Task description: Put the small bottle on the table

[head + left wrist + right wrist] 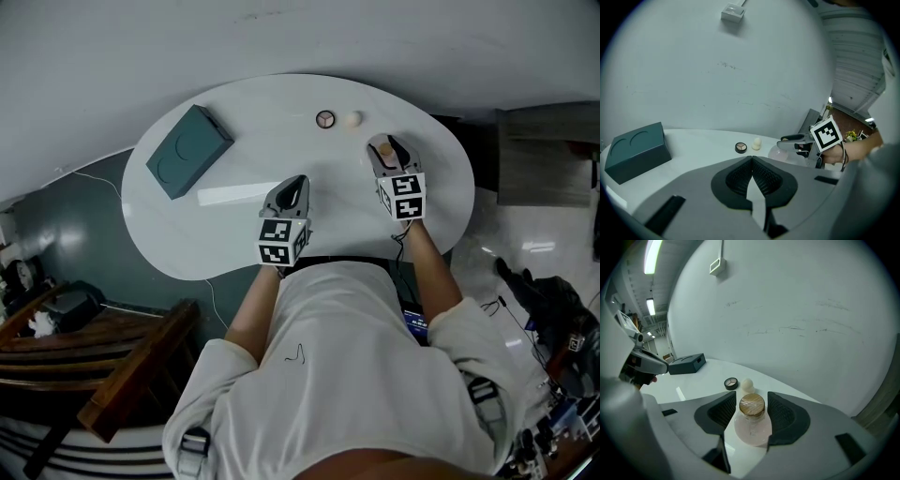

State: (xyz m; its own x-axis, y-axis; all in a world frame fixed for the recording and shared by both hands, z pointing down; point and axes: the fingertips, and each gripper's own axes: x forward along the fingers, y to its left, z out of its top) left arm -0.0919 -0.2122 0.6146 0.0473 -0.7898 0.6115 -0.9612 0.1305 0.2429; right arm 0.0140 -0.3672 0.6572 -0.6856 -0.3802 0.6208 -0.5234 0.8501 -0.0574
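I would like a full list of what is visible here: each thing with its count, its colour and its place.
table: one, white, oval, before the person.
box: one, dark teal, on the table's left part.
round compact: one, dark-rimmed, on the table's far side.
egg-shaped sponge: one, cream, just right of the compact.
small bottle: one, pale pink with a brown cap, upright on the table.
wall box: one, white, high on the wall.
left gripper: one, grey, jaws together, empty.
right gripper: one, grey, jaws apart, either side of the bottle.

right tongs (pixel 385 141) hide most of the small bottle (pixel 384 149).
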